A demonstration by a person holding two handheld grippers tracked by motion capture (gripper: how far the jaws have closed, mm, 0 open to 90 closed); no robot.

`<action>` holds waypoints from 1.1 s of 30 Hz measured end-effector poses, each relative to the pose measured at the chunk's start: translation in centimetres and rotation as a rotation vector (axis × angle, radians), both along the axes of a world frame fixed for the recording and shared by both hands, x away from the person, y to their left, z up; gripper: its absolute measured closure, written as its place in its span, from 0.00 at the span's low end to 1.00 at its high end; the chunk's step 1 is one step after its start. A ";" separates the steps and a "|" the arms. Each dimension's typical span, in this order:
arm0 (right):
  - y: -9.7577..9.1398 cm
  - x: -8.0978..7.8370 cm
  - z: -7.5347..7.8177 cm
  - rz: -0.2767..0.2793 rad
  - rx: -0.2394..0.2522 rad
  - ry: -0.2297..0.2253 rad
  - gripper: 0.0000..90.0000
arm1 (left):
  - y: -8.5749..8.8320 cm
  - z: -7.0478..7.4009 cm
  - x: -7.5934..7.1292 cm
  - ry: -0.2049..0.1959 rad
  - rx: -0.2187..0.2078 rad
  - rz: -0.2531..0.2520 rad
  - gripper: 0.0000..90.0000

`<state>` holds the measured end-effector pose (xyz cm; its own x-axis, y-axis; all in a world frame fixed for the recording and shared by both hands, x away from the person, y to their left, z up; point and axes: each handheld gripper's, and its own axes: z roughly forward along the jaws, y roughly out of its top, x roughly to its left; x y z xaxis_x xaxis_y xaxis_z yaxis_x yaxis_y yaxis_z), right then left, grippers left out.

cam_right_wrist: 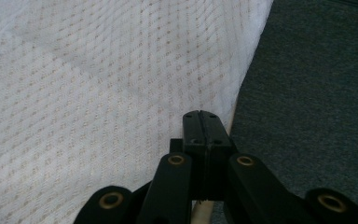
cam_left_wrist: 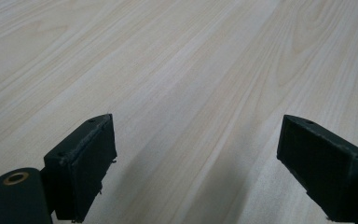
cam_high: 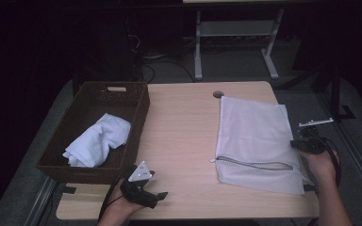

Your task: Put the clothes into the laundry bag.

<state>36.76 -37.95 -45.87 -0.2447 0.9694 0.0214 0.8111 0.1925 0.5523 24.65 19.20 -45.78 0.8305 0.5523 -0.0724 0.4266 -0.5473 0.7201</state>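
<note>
A white mesh bag [cam_high: 252, 136] lies flat on the right half of the wooden table [cam_high: 179, 136], its grey zipper [cam_high: 254, 164] running along near the front. My right gripper [cam_high: 305, 137] hovers at the bag's right edge. In the right gripper view its jaws are pressed together [cam_right_wrist: 200, 116] over the border of the mesh bag [cam_right_wrist: 98, 93], and I see nothing between them. My left gripper [cam_high: 153, 189] rests near the table's front left. In the left gripper view it stands open [cam_left_wrist: 196, 121] over bare wood [cam_left_wrist: 168, 56].
A dark wicker basket [cam_high: 141, 113] stands at the table's left with a crumpled white cloth [cam_high: 99, 139] inside. A round cable hole [cam_high: 218, 94] sits at the table's back edge. Grey carpet [cam_right_wrist: 317, 93] lies just past the table's right edge.
</note>
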 end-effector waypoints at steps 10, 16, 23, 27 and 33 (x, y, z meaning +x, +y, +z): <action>-0.6 -0.2 0.0 -0.024 -0.018 0.001 1.00 | 0.1 0.1 0.0 -0.004 -0.009 0.009 0.12; -0.8 -0.4 0.0 -0.031 -0.018 0.000 1.00 | 0.1 0.2 0.0 -0.007 -0.008 0.008 0.12; -1.3 -0.4 -0.3 -0.051 -0.030 0.015 1.00 | 0.0 0.3 0.1 -0.008 -0.003 0.000 0.12; -1.3 -0.5 -0.3 -0.052 -0.032 0.015 1.00 | 0.0 0.2 0.1 -0.007 -0.004 0.002 0.12; -1.3 -0.5 -0.4 -0.057 -0.033 0.014 1.00 | -0.1 0.2 0.1 -0.008 -0.005 0.002 0.12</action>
<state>36.22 -39.25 -46.32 -0.1894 0.9819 -0.0083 0.8286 0.1643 0.5351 24.79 19.08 -45.55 0.8301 0.5534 -0.0684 0.4217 -0.5428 0.7263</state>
